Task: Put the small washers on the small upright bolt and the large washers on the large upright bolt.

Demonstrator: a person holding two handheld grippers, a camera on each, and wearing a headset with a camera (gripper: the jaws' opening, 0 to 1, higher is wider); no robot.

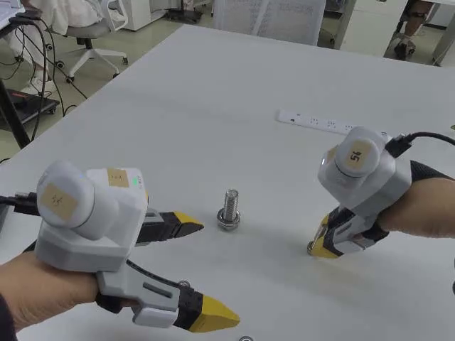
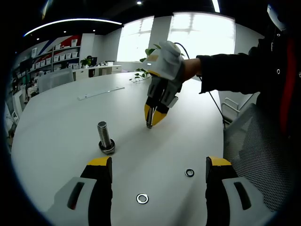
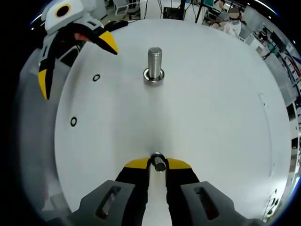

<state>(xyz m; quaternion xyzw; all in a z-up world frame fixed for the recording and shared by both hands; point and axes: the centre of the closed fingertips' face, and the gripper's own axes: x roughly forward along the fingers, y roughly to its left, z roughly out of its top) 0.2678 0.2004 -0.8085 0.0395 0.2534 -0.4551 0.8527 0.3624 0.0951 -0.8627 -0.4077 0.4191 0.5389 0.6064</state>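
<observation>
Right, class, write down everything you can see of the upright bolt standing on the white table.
The bolt is silvery, shiny metal, with a threaded shaft and flat top end. It stands upright on the white table, with a wider metal ring at its foot; head or washer, I cannot tell. The open left gripper and the right gripper, shut on a small metal part, are both apart from it.

Open worktop (image 1: 213, 106) surrounds the upright bolt (image 1: 228, 209). On one side the left gripper (image 1: 217, 271) spreads its fingers, with a washer (image 2: 142, 198) and a second washer (image 2: 189, 173) flat before them. Opposite, the right gripper (image 1: 318, 249) pinches a small metal part (image 3: 159, 163) at the surface. A power strip (image 1: 320, 122) lies well behind.
</observation>
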